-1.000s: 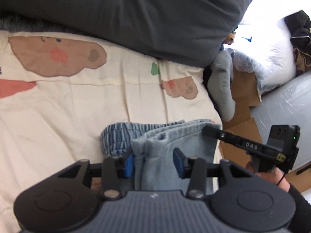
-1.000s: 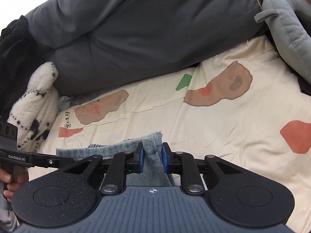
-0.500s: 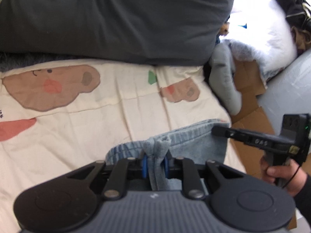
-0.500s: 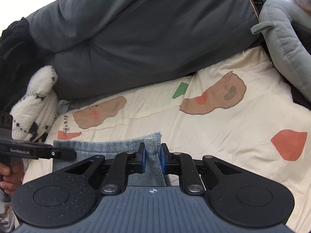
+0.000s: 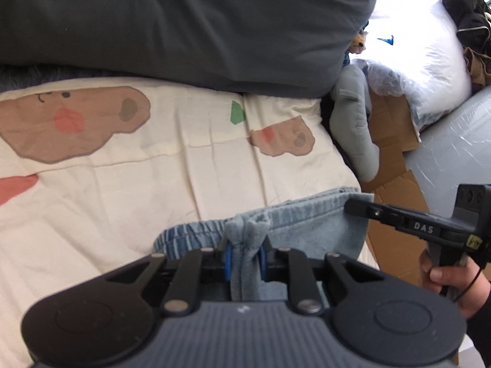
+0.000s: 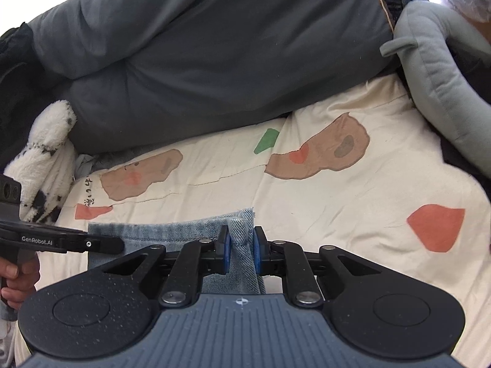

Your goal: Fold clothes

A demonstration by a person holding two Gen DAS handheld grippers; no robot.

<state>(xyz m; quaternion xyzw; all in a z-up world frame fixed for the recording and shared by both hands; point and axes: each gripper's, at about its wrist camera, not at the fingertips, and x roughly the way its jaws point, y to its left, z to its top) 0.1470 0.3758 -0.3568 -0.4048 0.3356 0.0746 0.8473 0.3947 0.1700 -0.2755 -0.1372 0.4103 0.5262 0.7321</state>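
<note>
Left wrist view: our left gripper point(image 5: 244, 259) is pinched shut on a bunched fold of the denim garment point(image 5: 307, 224), blue pads squeezing cloth w/ the elastic waistband point(image 5: 190, 237) just to its left. Our right gripper point(image 5: 356, 207) shows at the garment's far right corner, nose on the fabric, held by a hand point(image 5: 451, 282).

Right wrist view confirms: right gripper point(image 6: 241, 253) is clamped on the frayed hem corner point(image 6: 245, 224) of the same denim, pads pressed on both sides. Left gripper's arm point(image 6: 70, 240) reaches in from the left edge, at the other end of the top edge.

Garment sits low on the cream bedsheet point(image 5: 184, 168) w/ bear prints, near us, well apart from the dark grey duvet point(image 5: 184, 24) heaped at the back. A grey plush point(image 5: 353, 116) lies off the sheet's right side, a spotted white plush point(image 6: 49, 153) at the left by the duvet.

Why held so, we reckon: two grips along one edge keep it taut + level, so the layer can be carried over as one flap w/o sagging in the middle. Denim's stiffish, should hold a crease. Looks like we're mid-fold; garment already looks doubled. Next move prob needs both hands travelling together; uneven pull would skew the edge.
</note>
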